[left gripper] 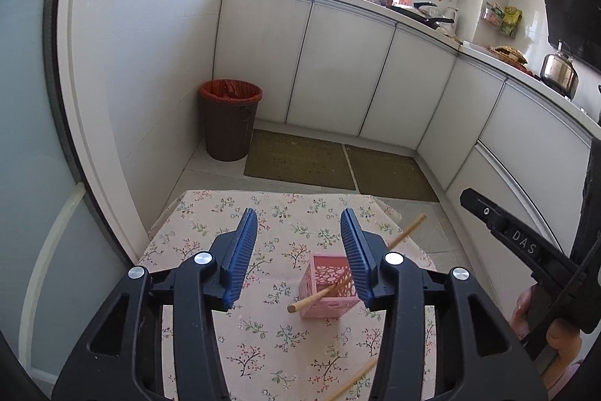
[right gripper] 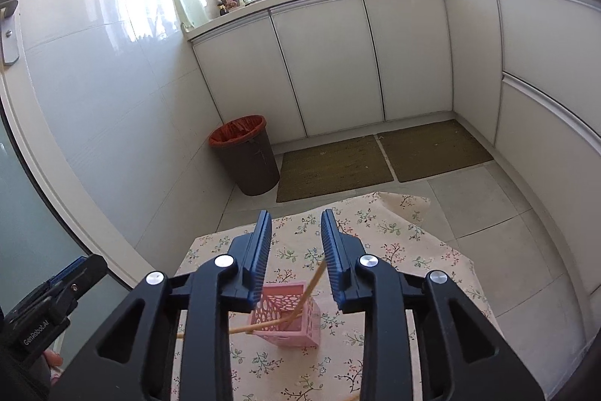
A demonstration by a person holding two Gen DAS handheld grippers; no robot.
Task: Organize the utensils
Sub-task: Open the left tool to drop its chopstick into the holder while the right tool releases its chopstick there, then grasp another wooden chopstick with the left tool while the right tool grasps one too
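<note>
The left gripper (left gripper: pixel 298 224) is hovering above the small surface covered with a floral-patterned cloth (left gripper: pixel 210 228), its blue ribbed fingers (left gripper: pixel 240 250) spread wide apart and holding nothing. The right gripper (right gripper: pixel 296 228) is hanging over the same cloth (right gripper: pixel 394 235), its blue fingers (right gripper: pixel 259 250) likewise parted with nothing between them. A small pink perforated plastic basket (left gripper: pixel 326 288) is standing upright on the cloth, just beneath and between the two grippers; the right wrist view is showing it (right gripper: pixel 289 318) below the open fingers. Two long, thin wooden chopsticks are leaning in the basket: one (left gripper: pixel 319 295) is slanting out over its near rim, and in the right wrist view another (right gripper: pixel 311 284) is rising steeply from inside it. A third wooden chopstick (left gripper: pixel 355 378) is lying flat on the cloth near the front edge. A brown waste bin with a red liner (left gripper: pixel 229 119) is standing on the floor beyond.
</note>
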